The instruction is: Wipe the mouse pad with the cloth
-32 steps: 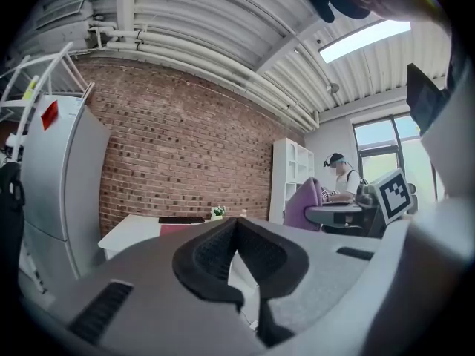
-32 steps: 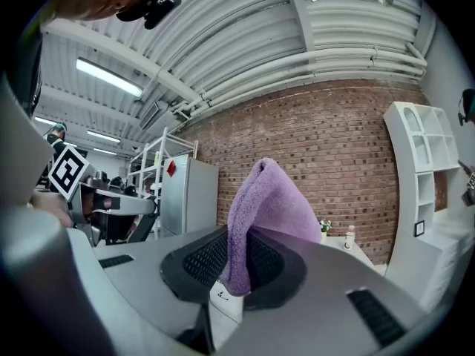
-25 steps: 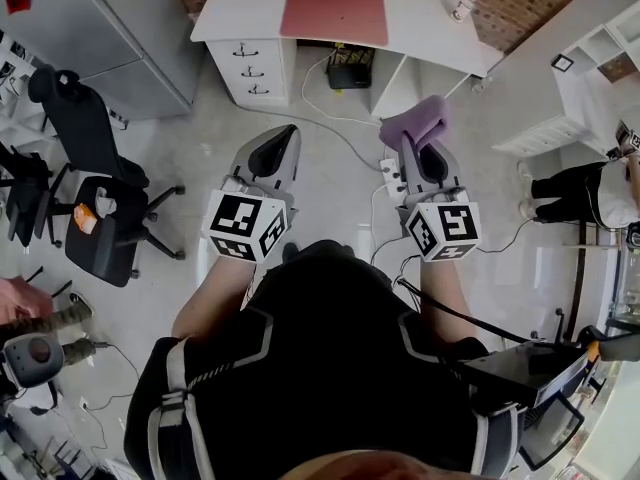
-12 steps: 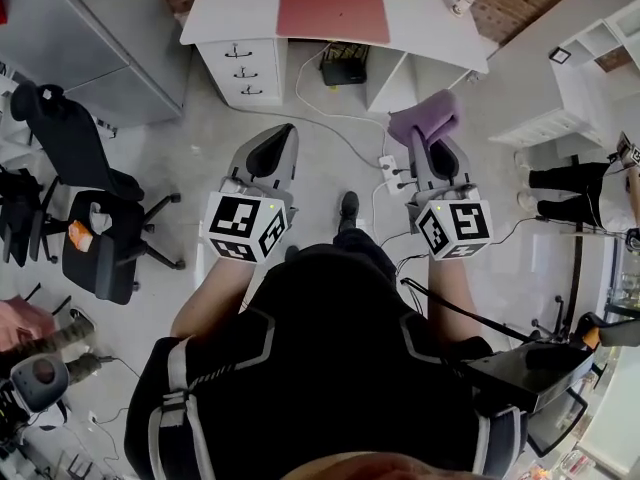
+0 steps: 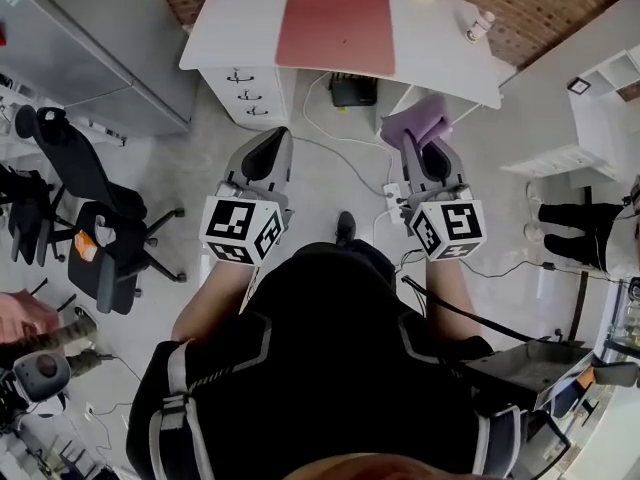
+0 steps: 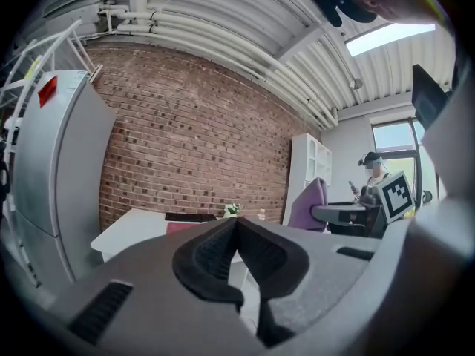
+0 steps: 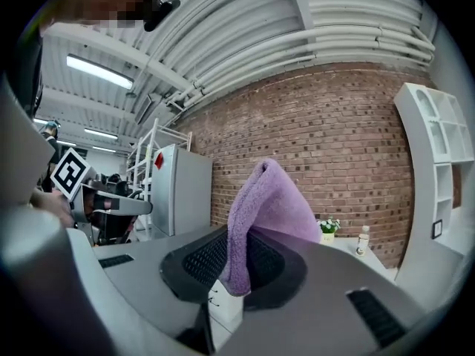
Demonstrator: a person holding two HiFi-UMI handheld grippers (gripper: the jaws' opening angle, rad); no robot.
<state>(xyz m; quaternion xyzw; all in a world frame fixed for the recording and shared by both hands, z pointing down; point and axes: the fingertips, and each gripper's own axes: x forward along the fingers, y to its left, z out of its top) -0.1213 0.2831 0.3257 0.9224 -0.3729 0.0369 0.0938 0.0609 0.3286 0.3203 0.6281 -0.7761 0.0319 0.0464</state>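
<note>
White desk [image 5: 240,18] with the red mouse pad [image 5: 335,28] lies well ahead. The right claw [image 7: 236,252] clamps the purple cloth [image 7: 271,199]; the left claw [image 6: 237,227] is closed, empty. Best to step close, then press the cloth flat.

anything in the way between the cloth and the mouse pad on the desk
Nothing visible. The cloth is clamped in the right gripper, only open floor lies ahead, and the mouse pad lies bare on the desk.

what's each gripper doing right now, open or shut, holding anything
Left gripper: shut, holding nothing.
Right gripper: shut on the purple cloth.
</note>
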